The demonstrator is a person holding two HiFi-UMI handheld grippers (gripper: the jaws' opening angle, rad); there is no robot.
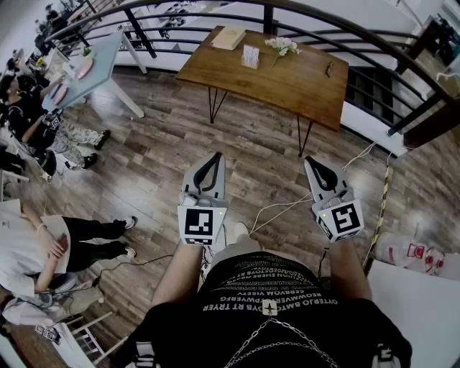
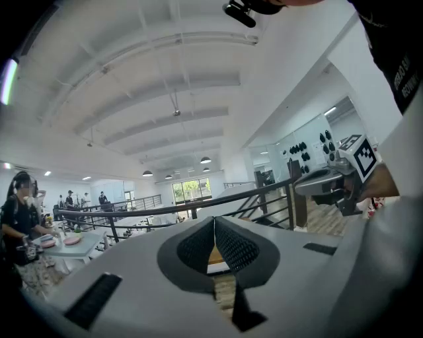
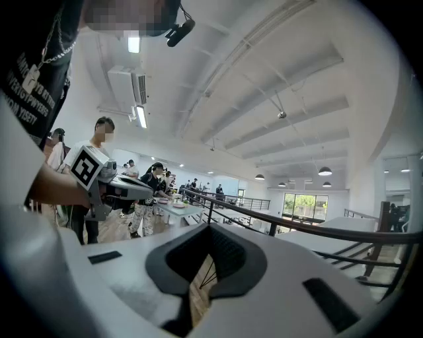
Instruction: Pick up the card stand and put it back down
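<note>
The card stand (image 1: 250, 56), a small pale upright holder, stands on the far side of the wooden table (image 1: 287, 83) in the head view. Both grippers hang over the floor, well short of the table. My left gripper (image 1: 213, 157) is shut with nothing in it; in its own view the jaws (image 2: 213, 222) meet in a closed seam. My right gripper (image 1: 314, 163) is also shut and empty, its tips together (image 3: 210, 228). A sliver of the wooden table (image 2: 213, 255) shows under the left jaws. The card stand is not visible in either gripper view.
On the table also lie a tan book (image 1: 228, 37), a flower sprig (image 1: 282, 47) and a small dark object (image 1: 329, 70). A black curved railing (image 1: 338, 21) runs behind it. People stand and sit at the left near a pale blue table (image 1: 97, 61). A white cable (image 1: 277, 208) crosses the floor.
</note>
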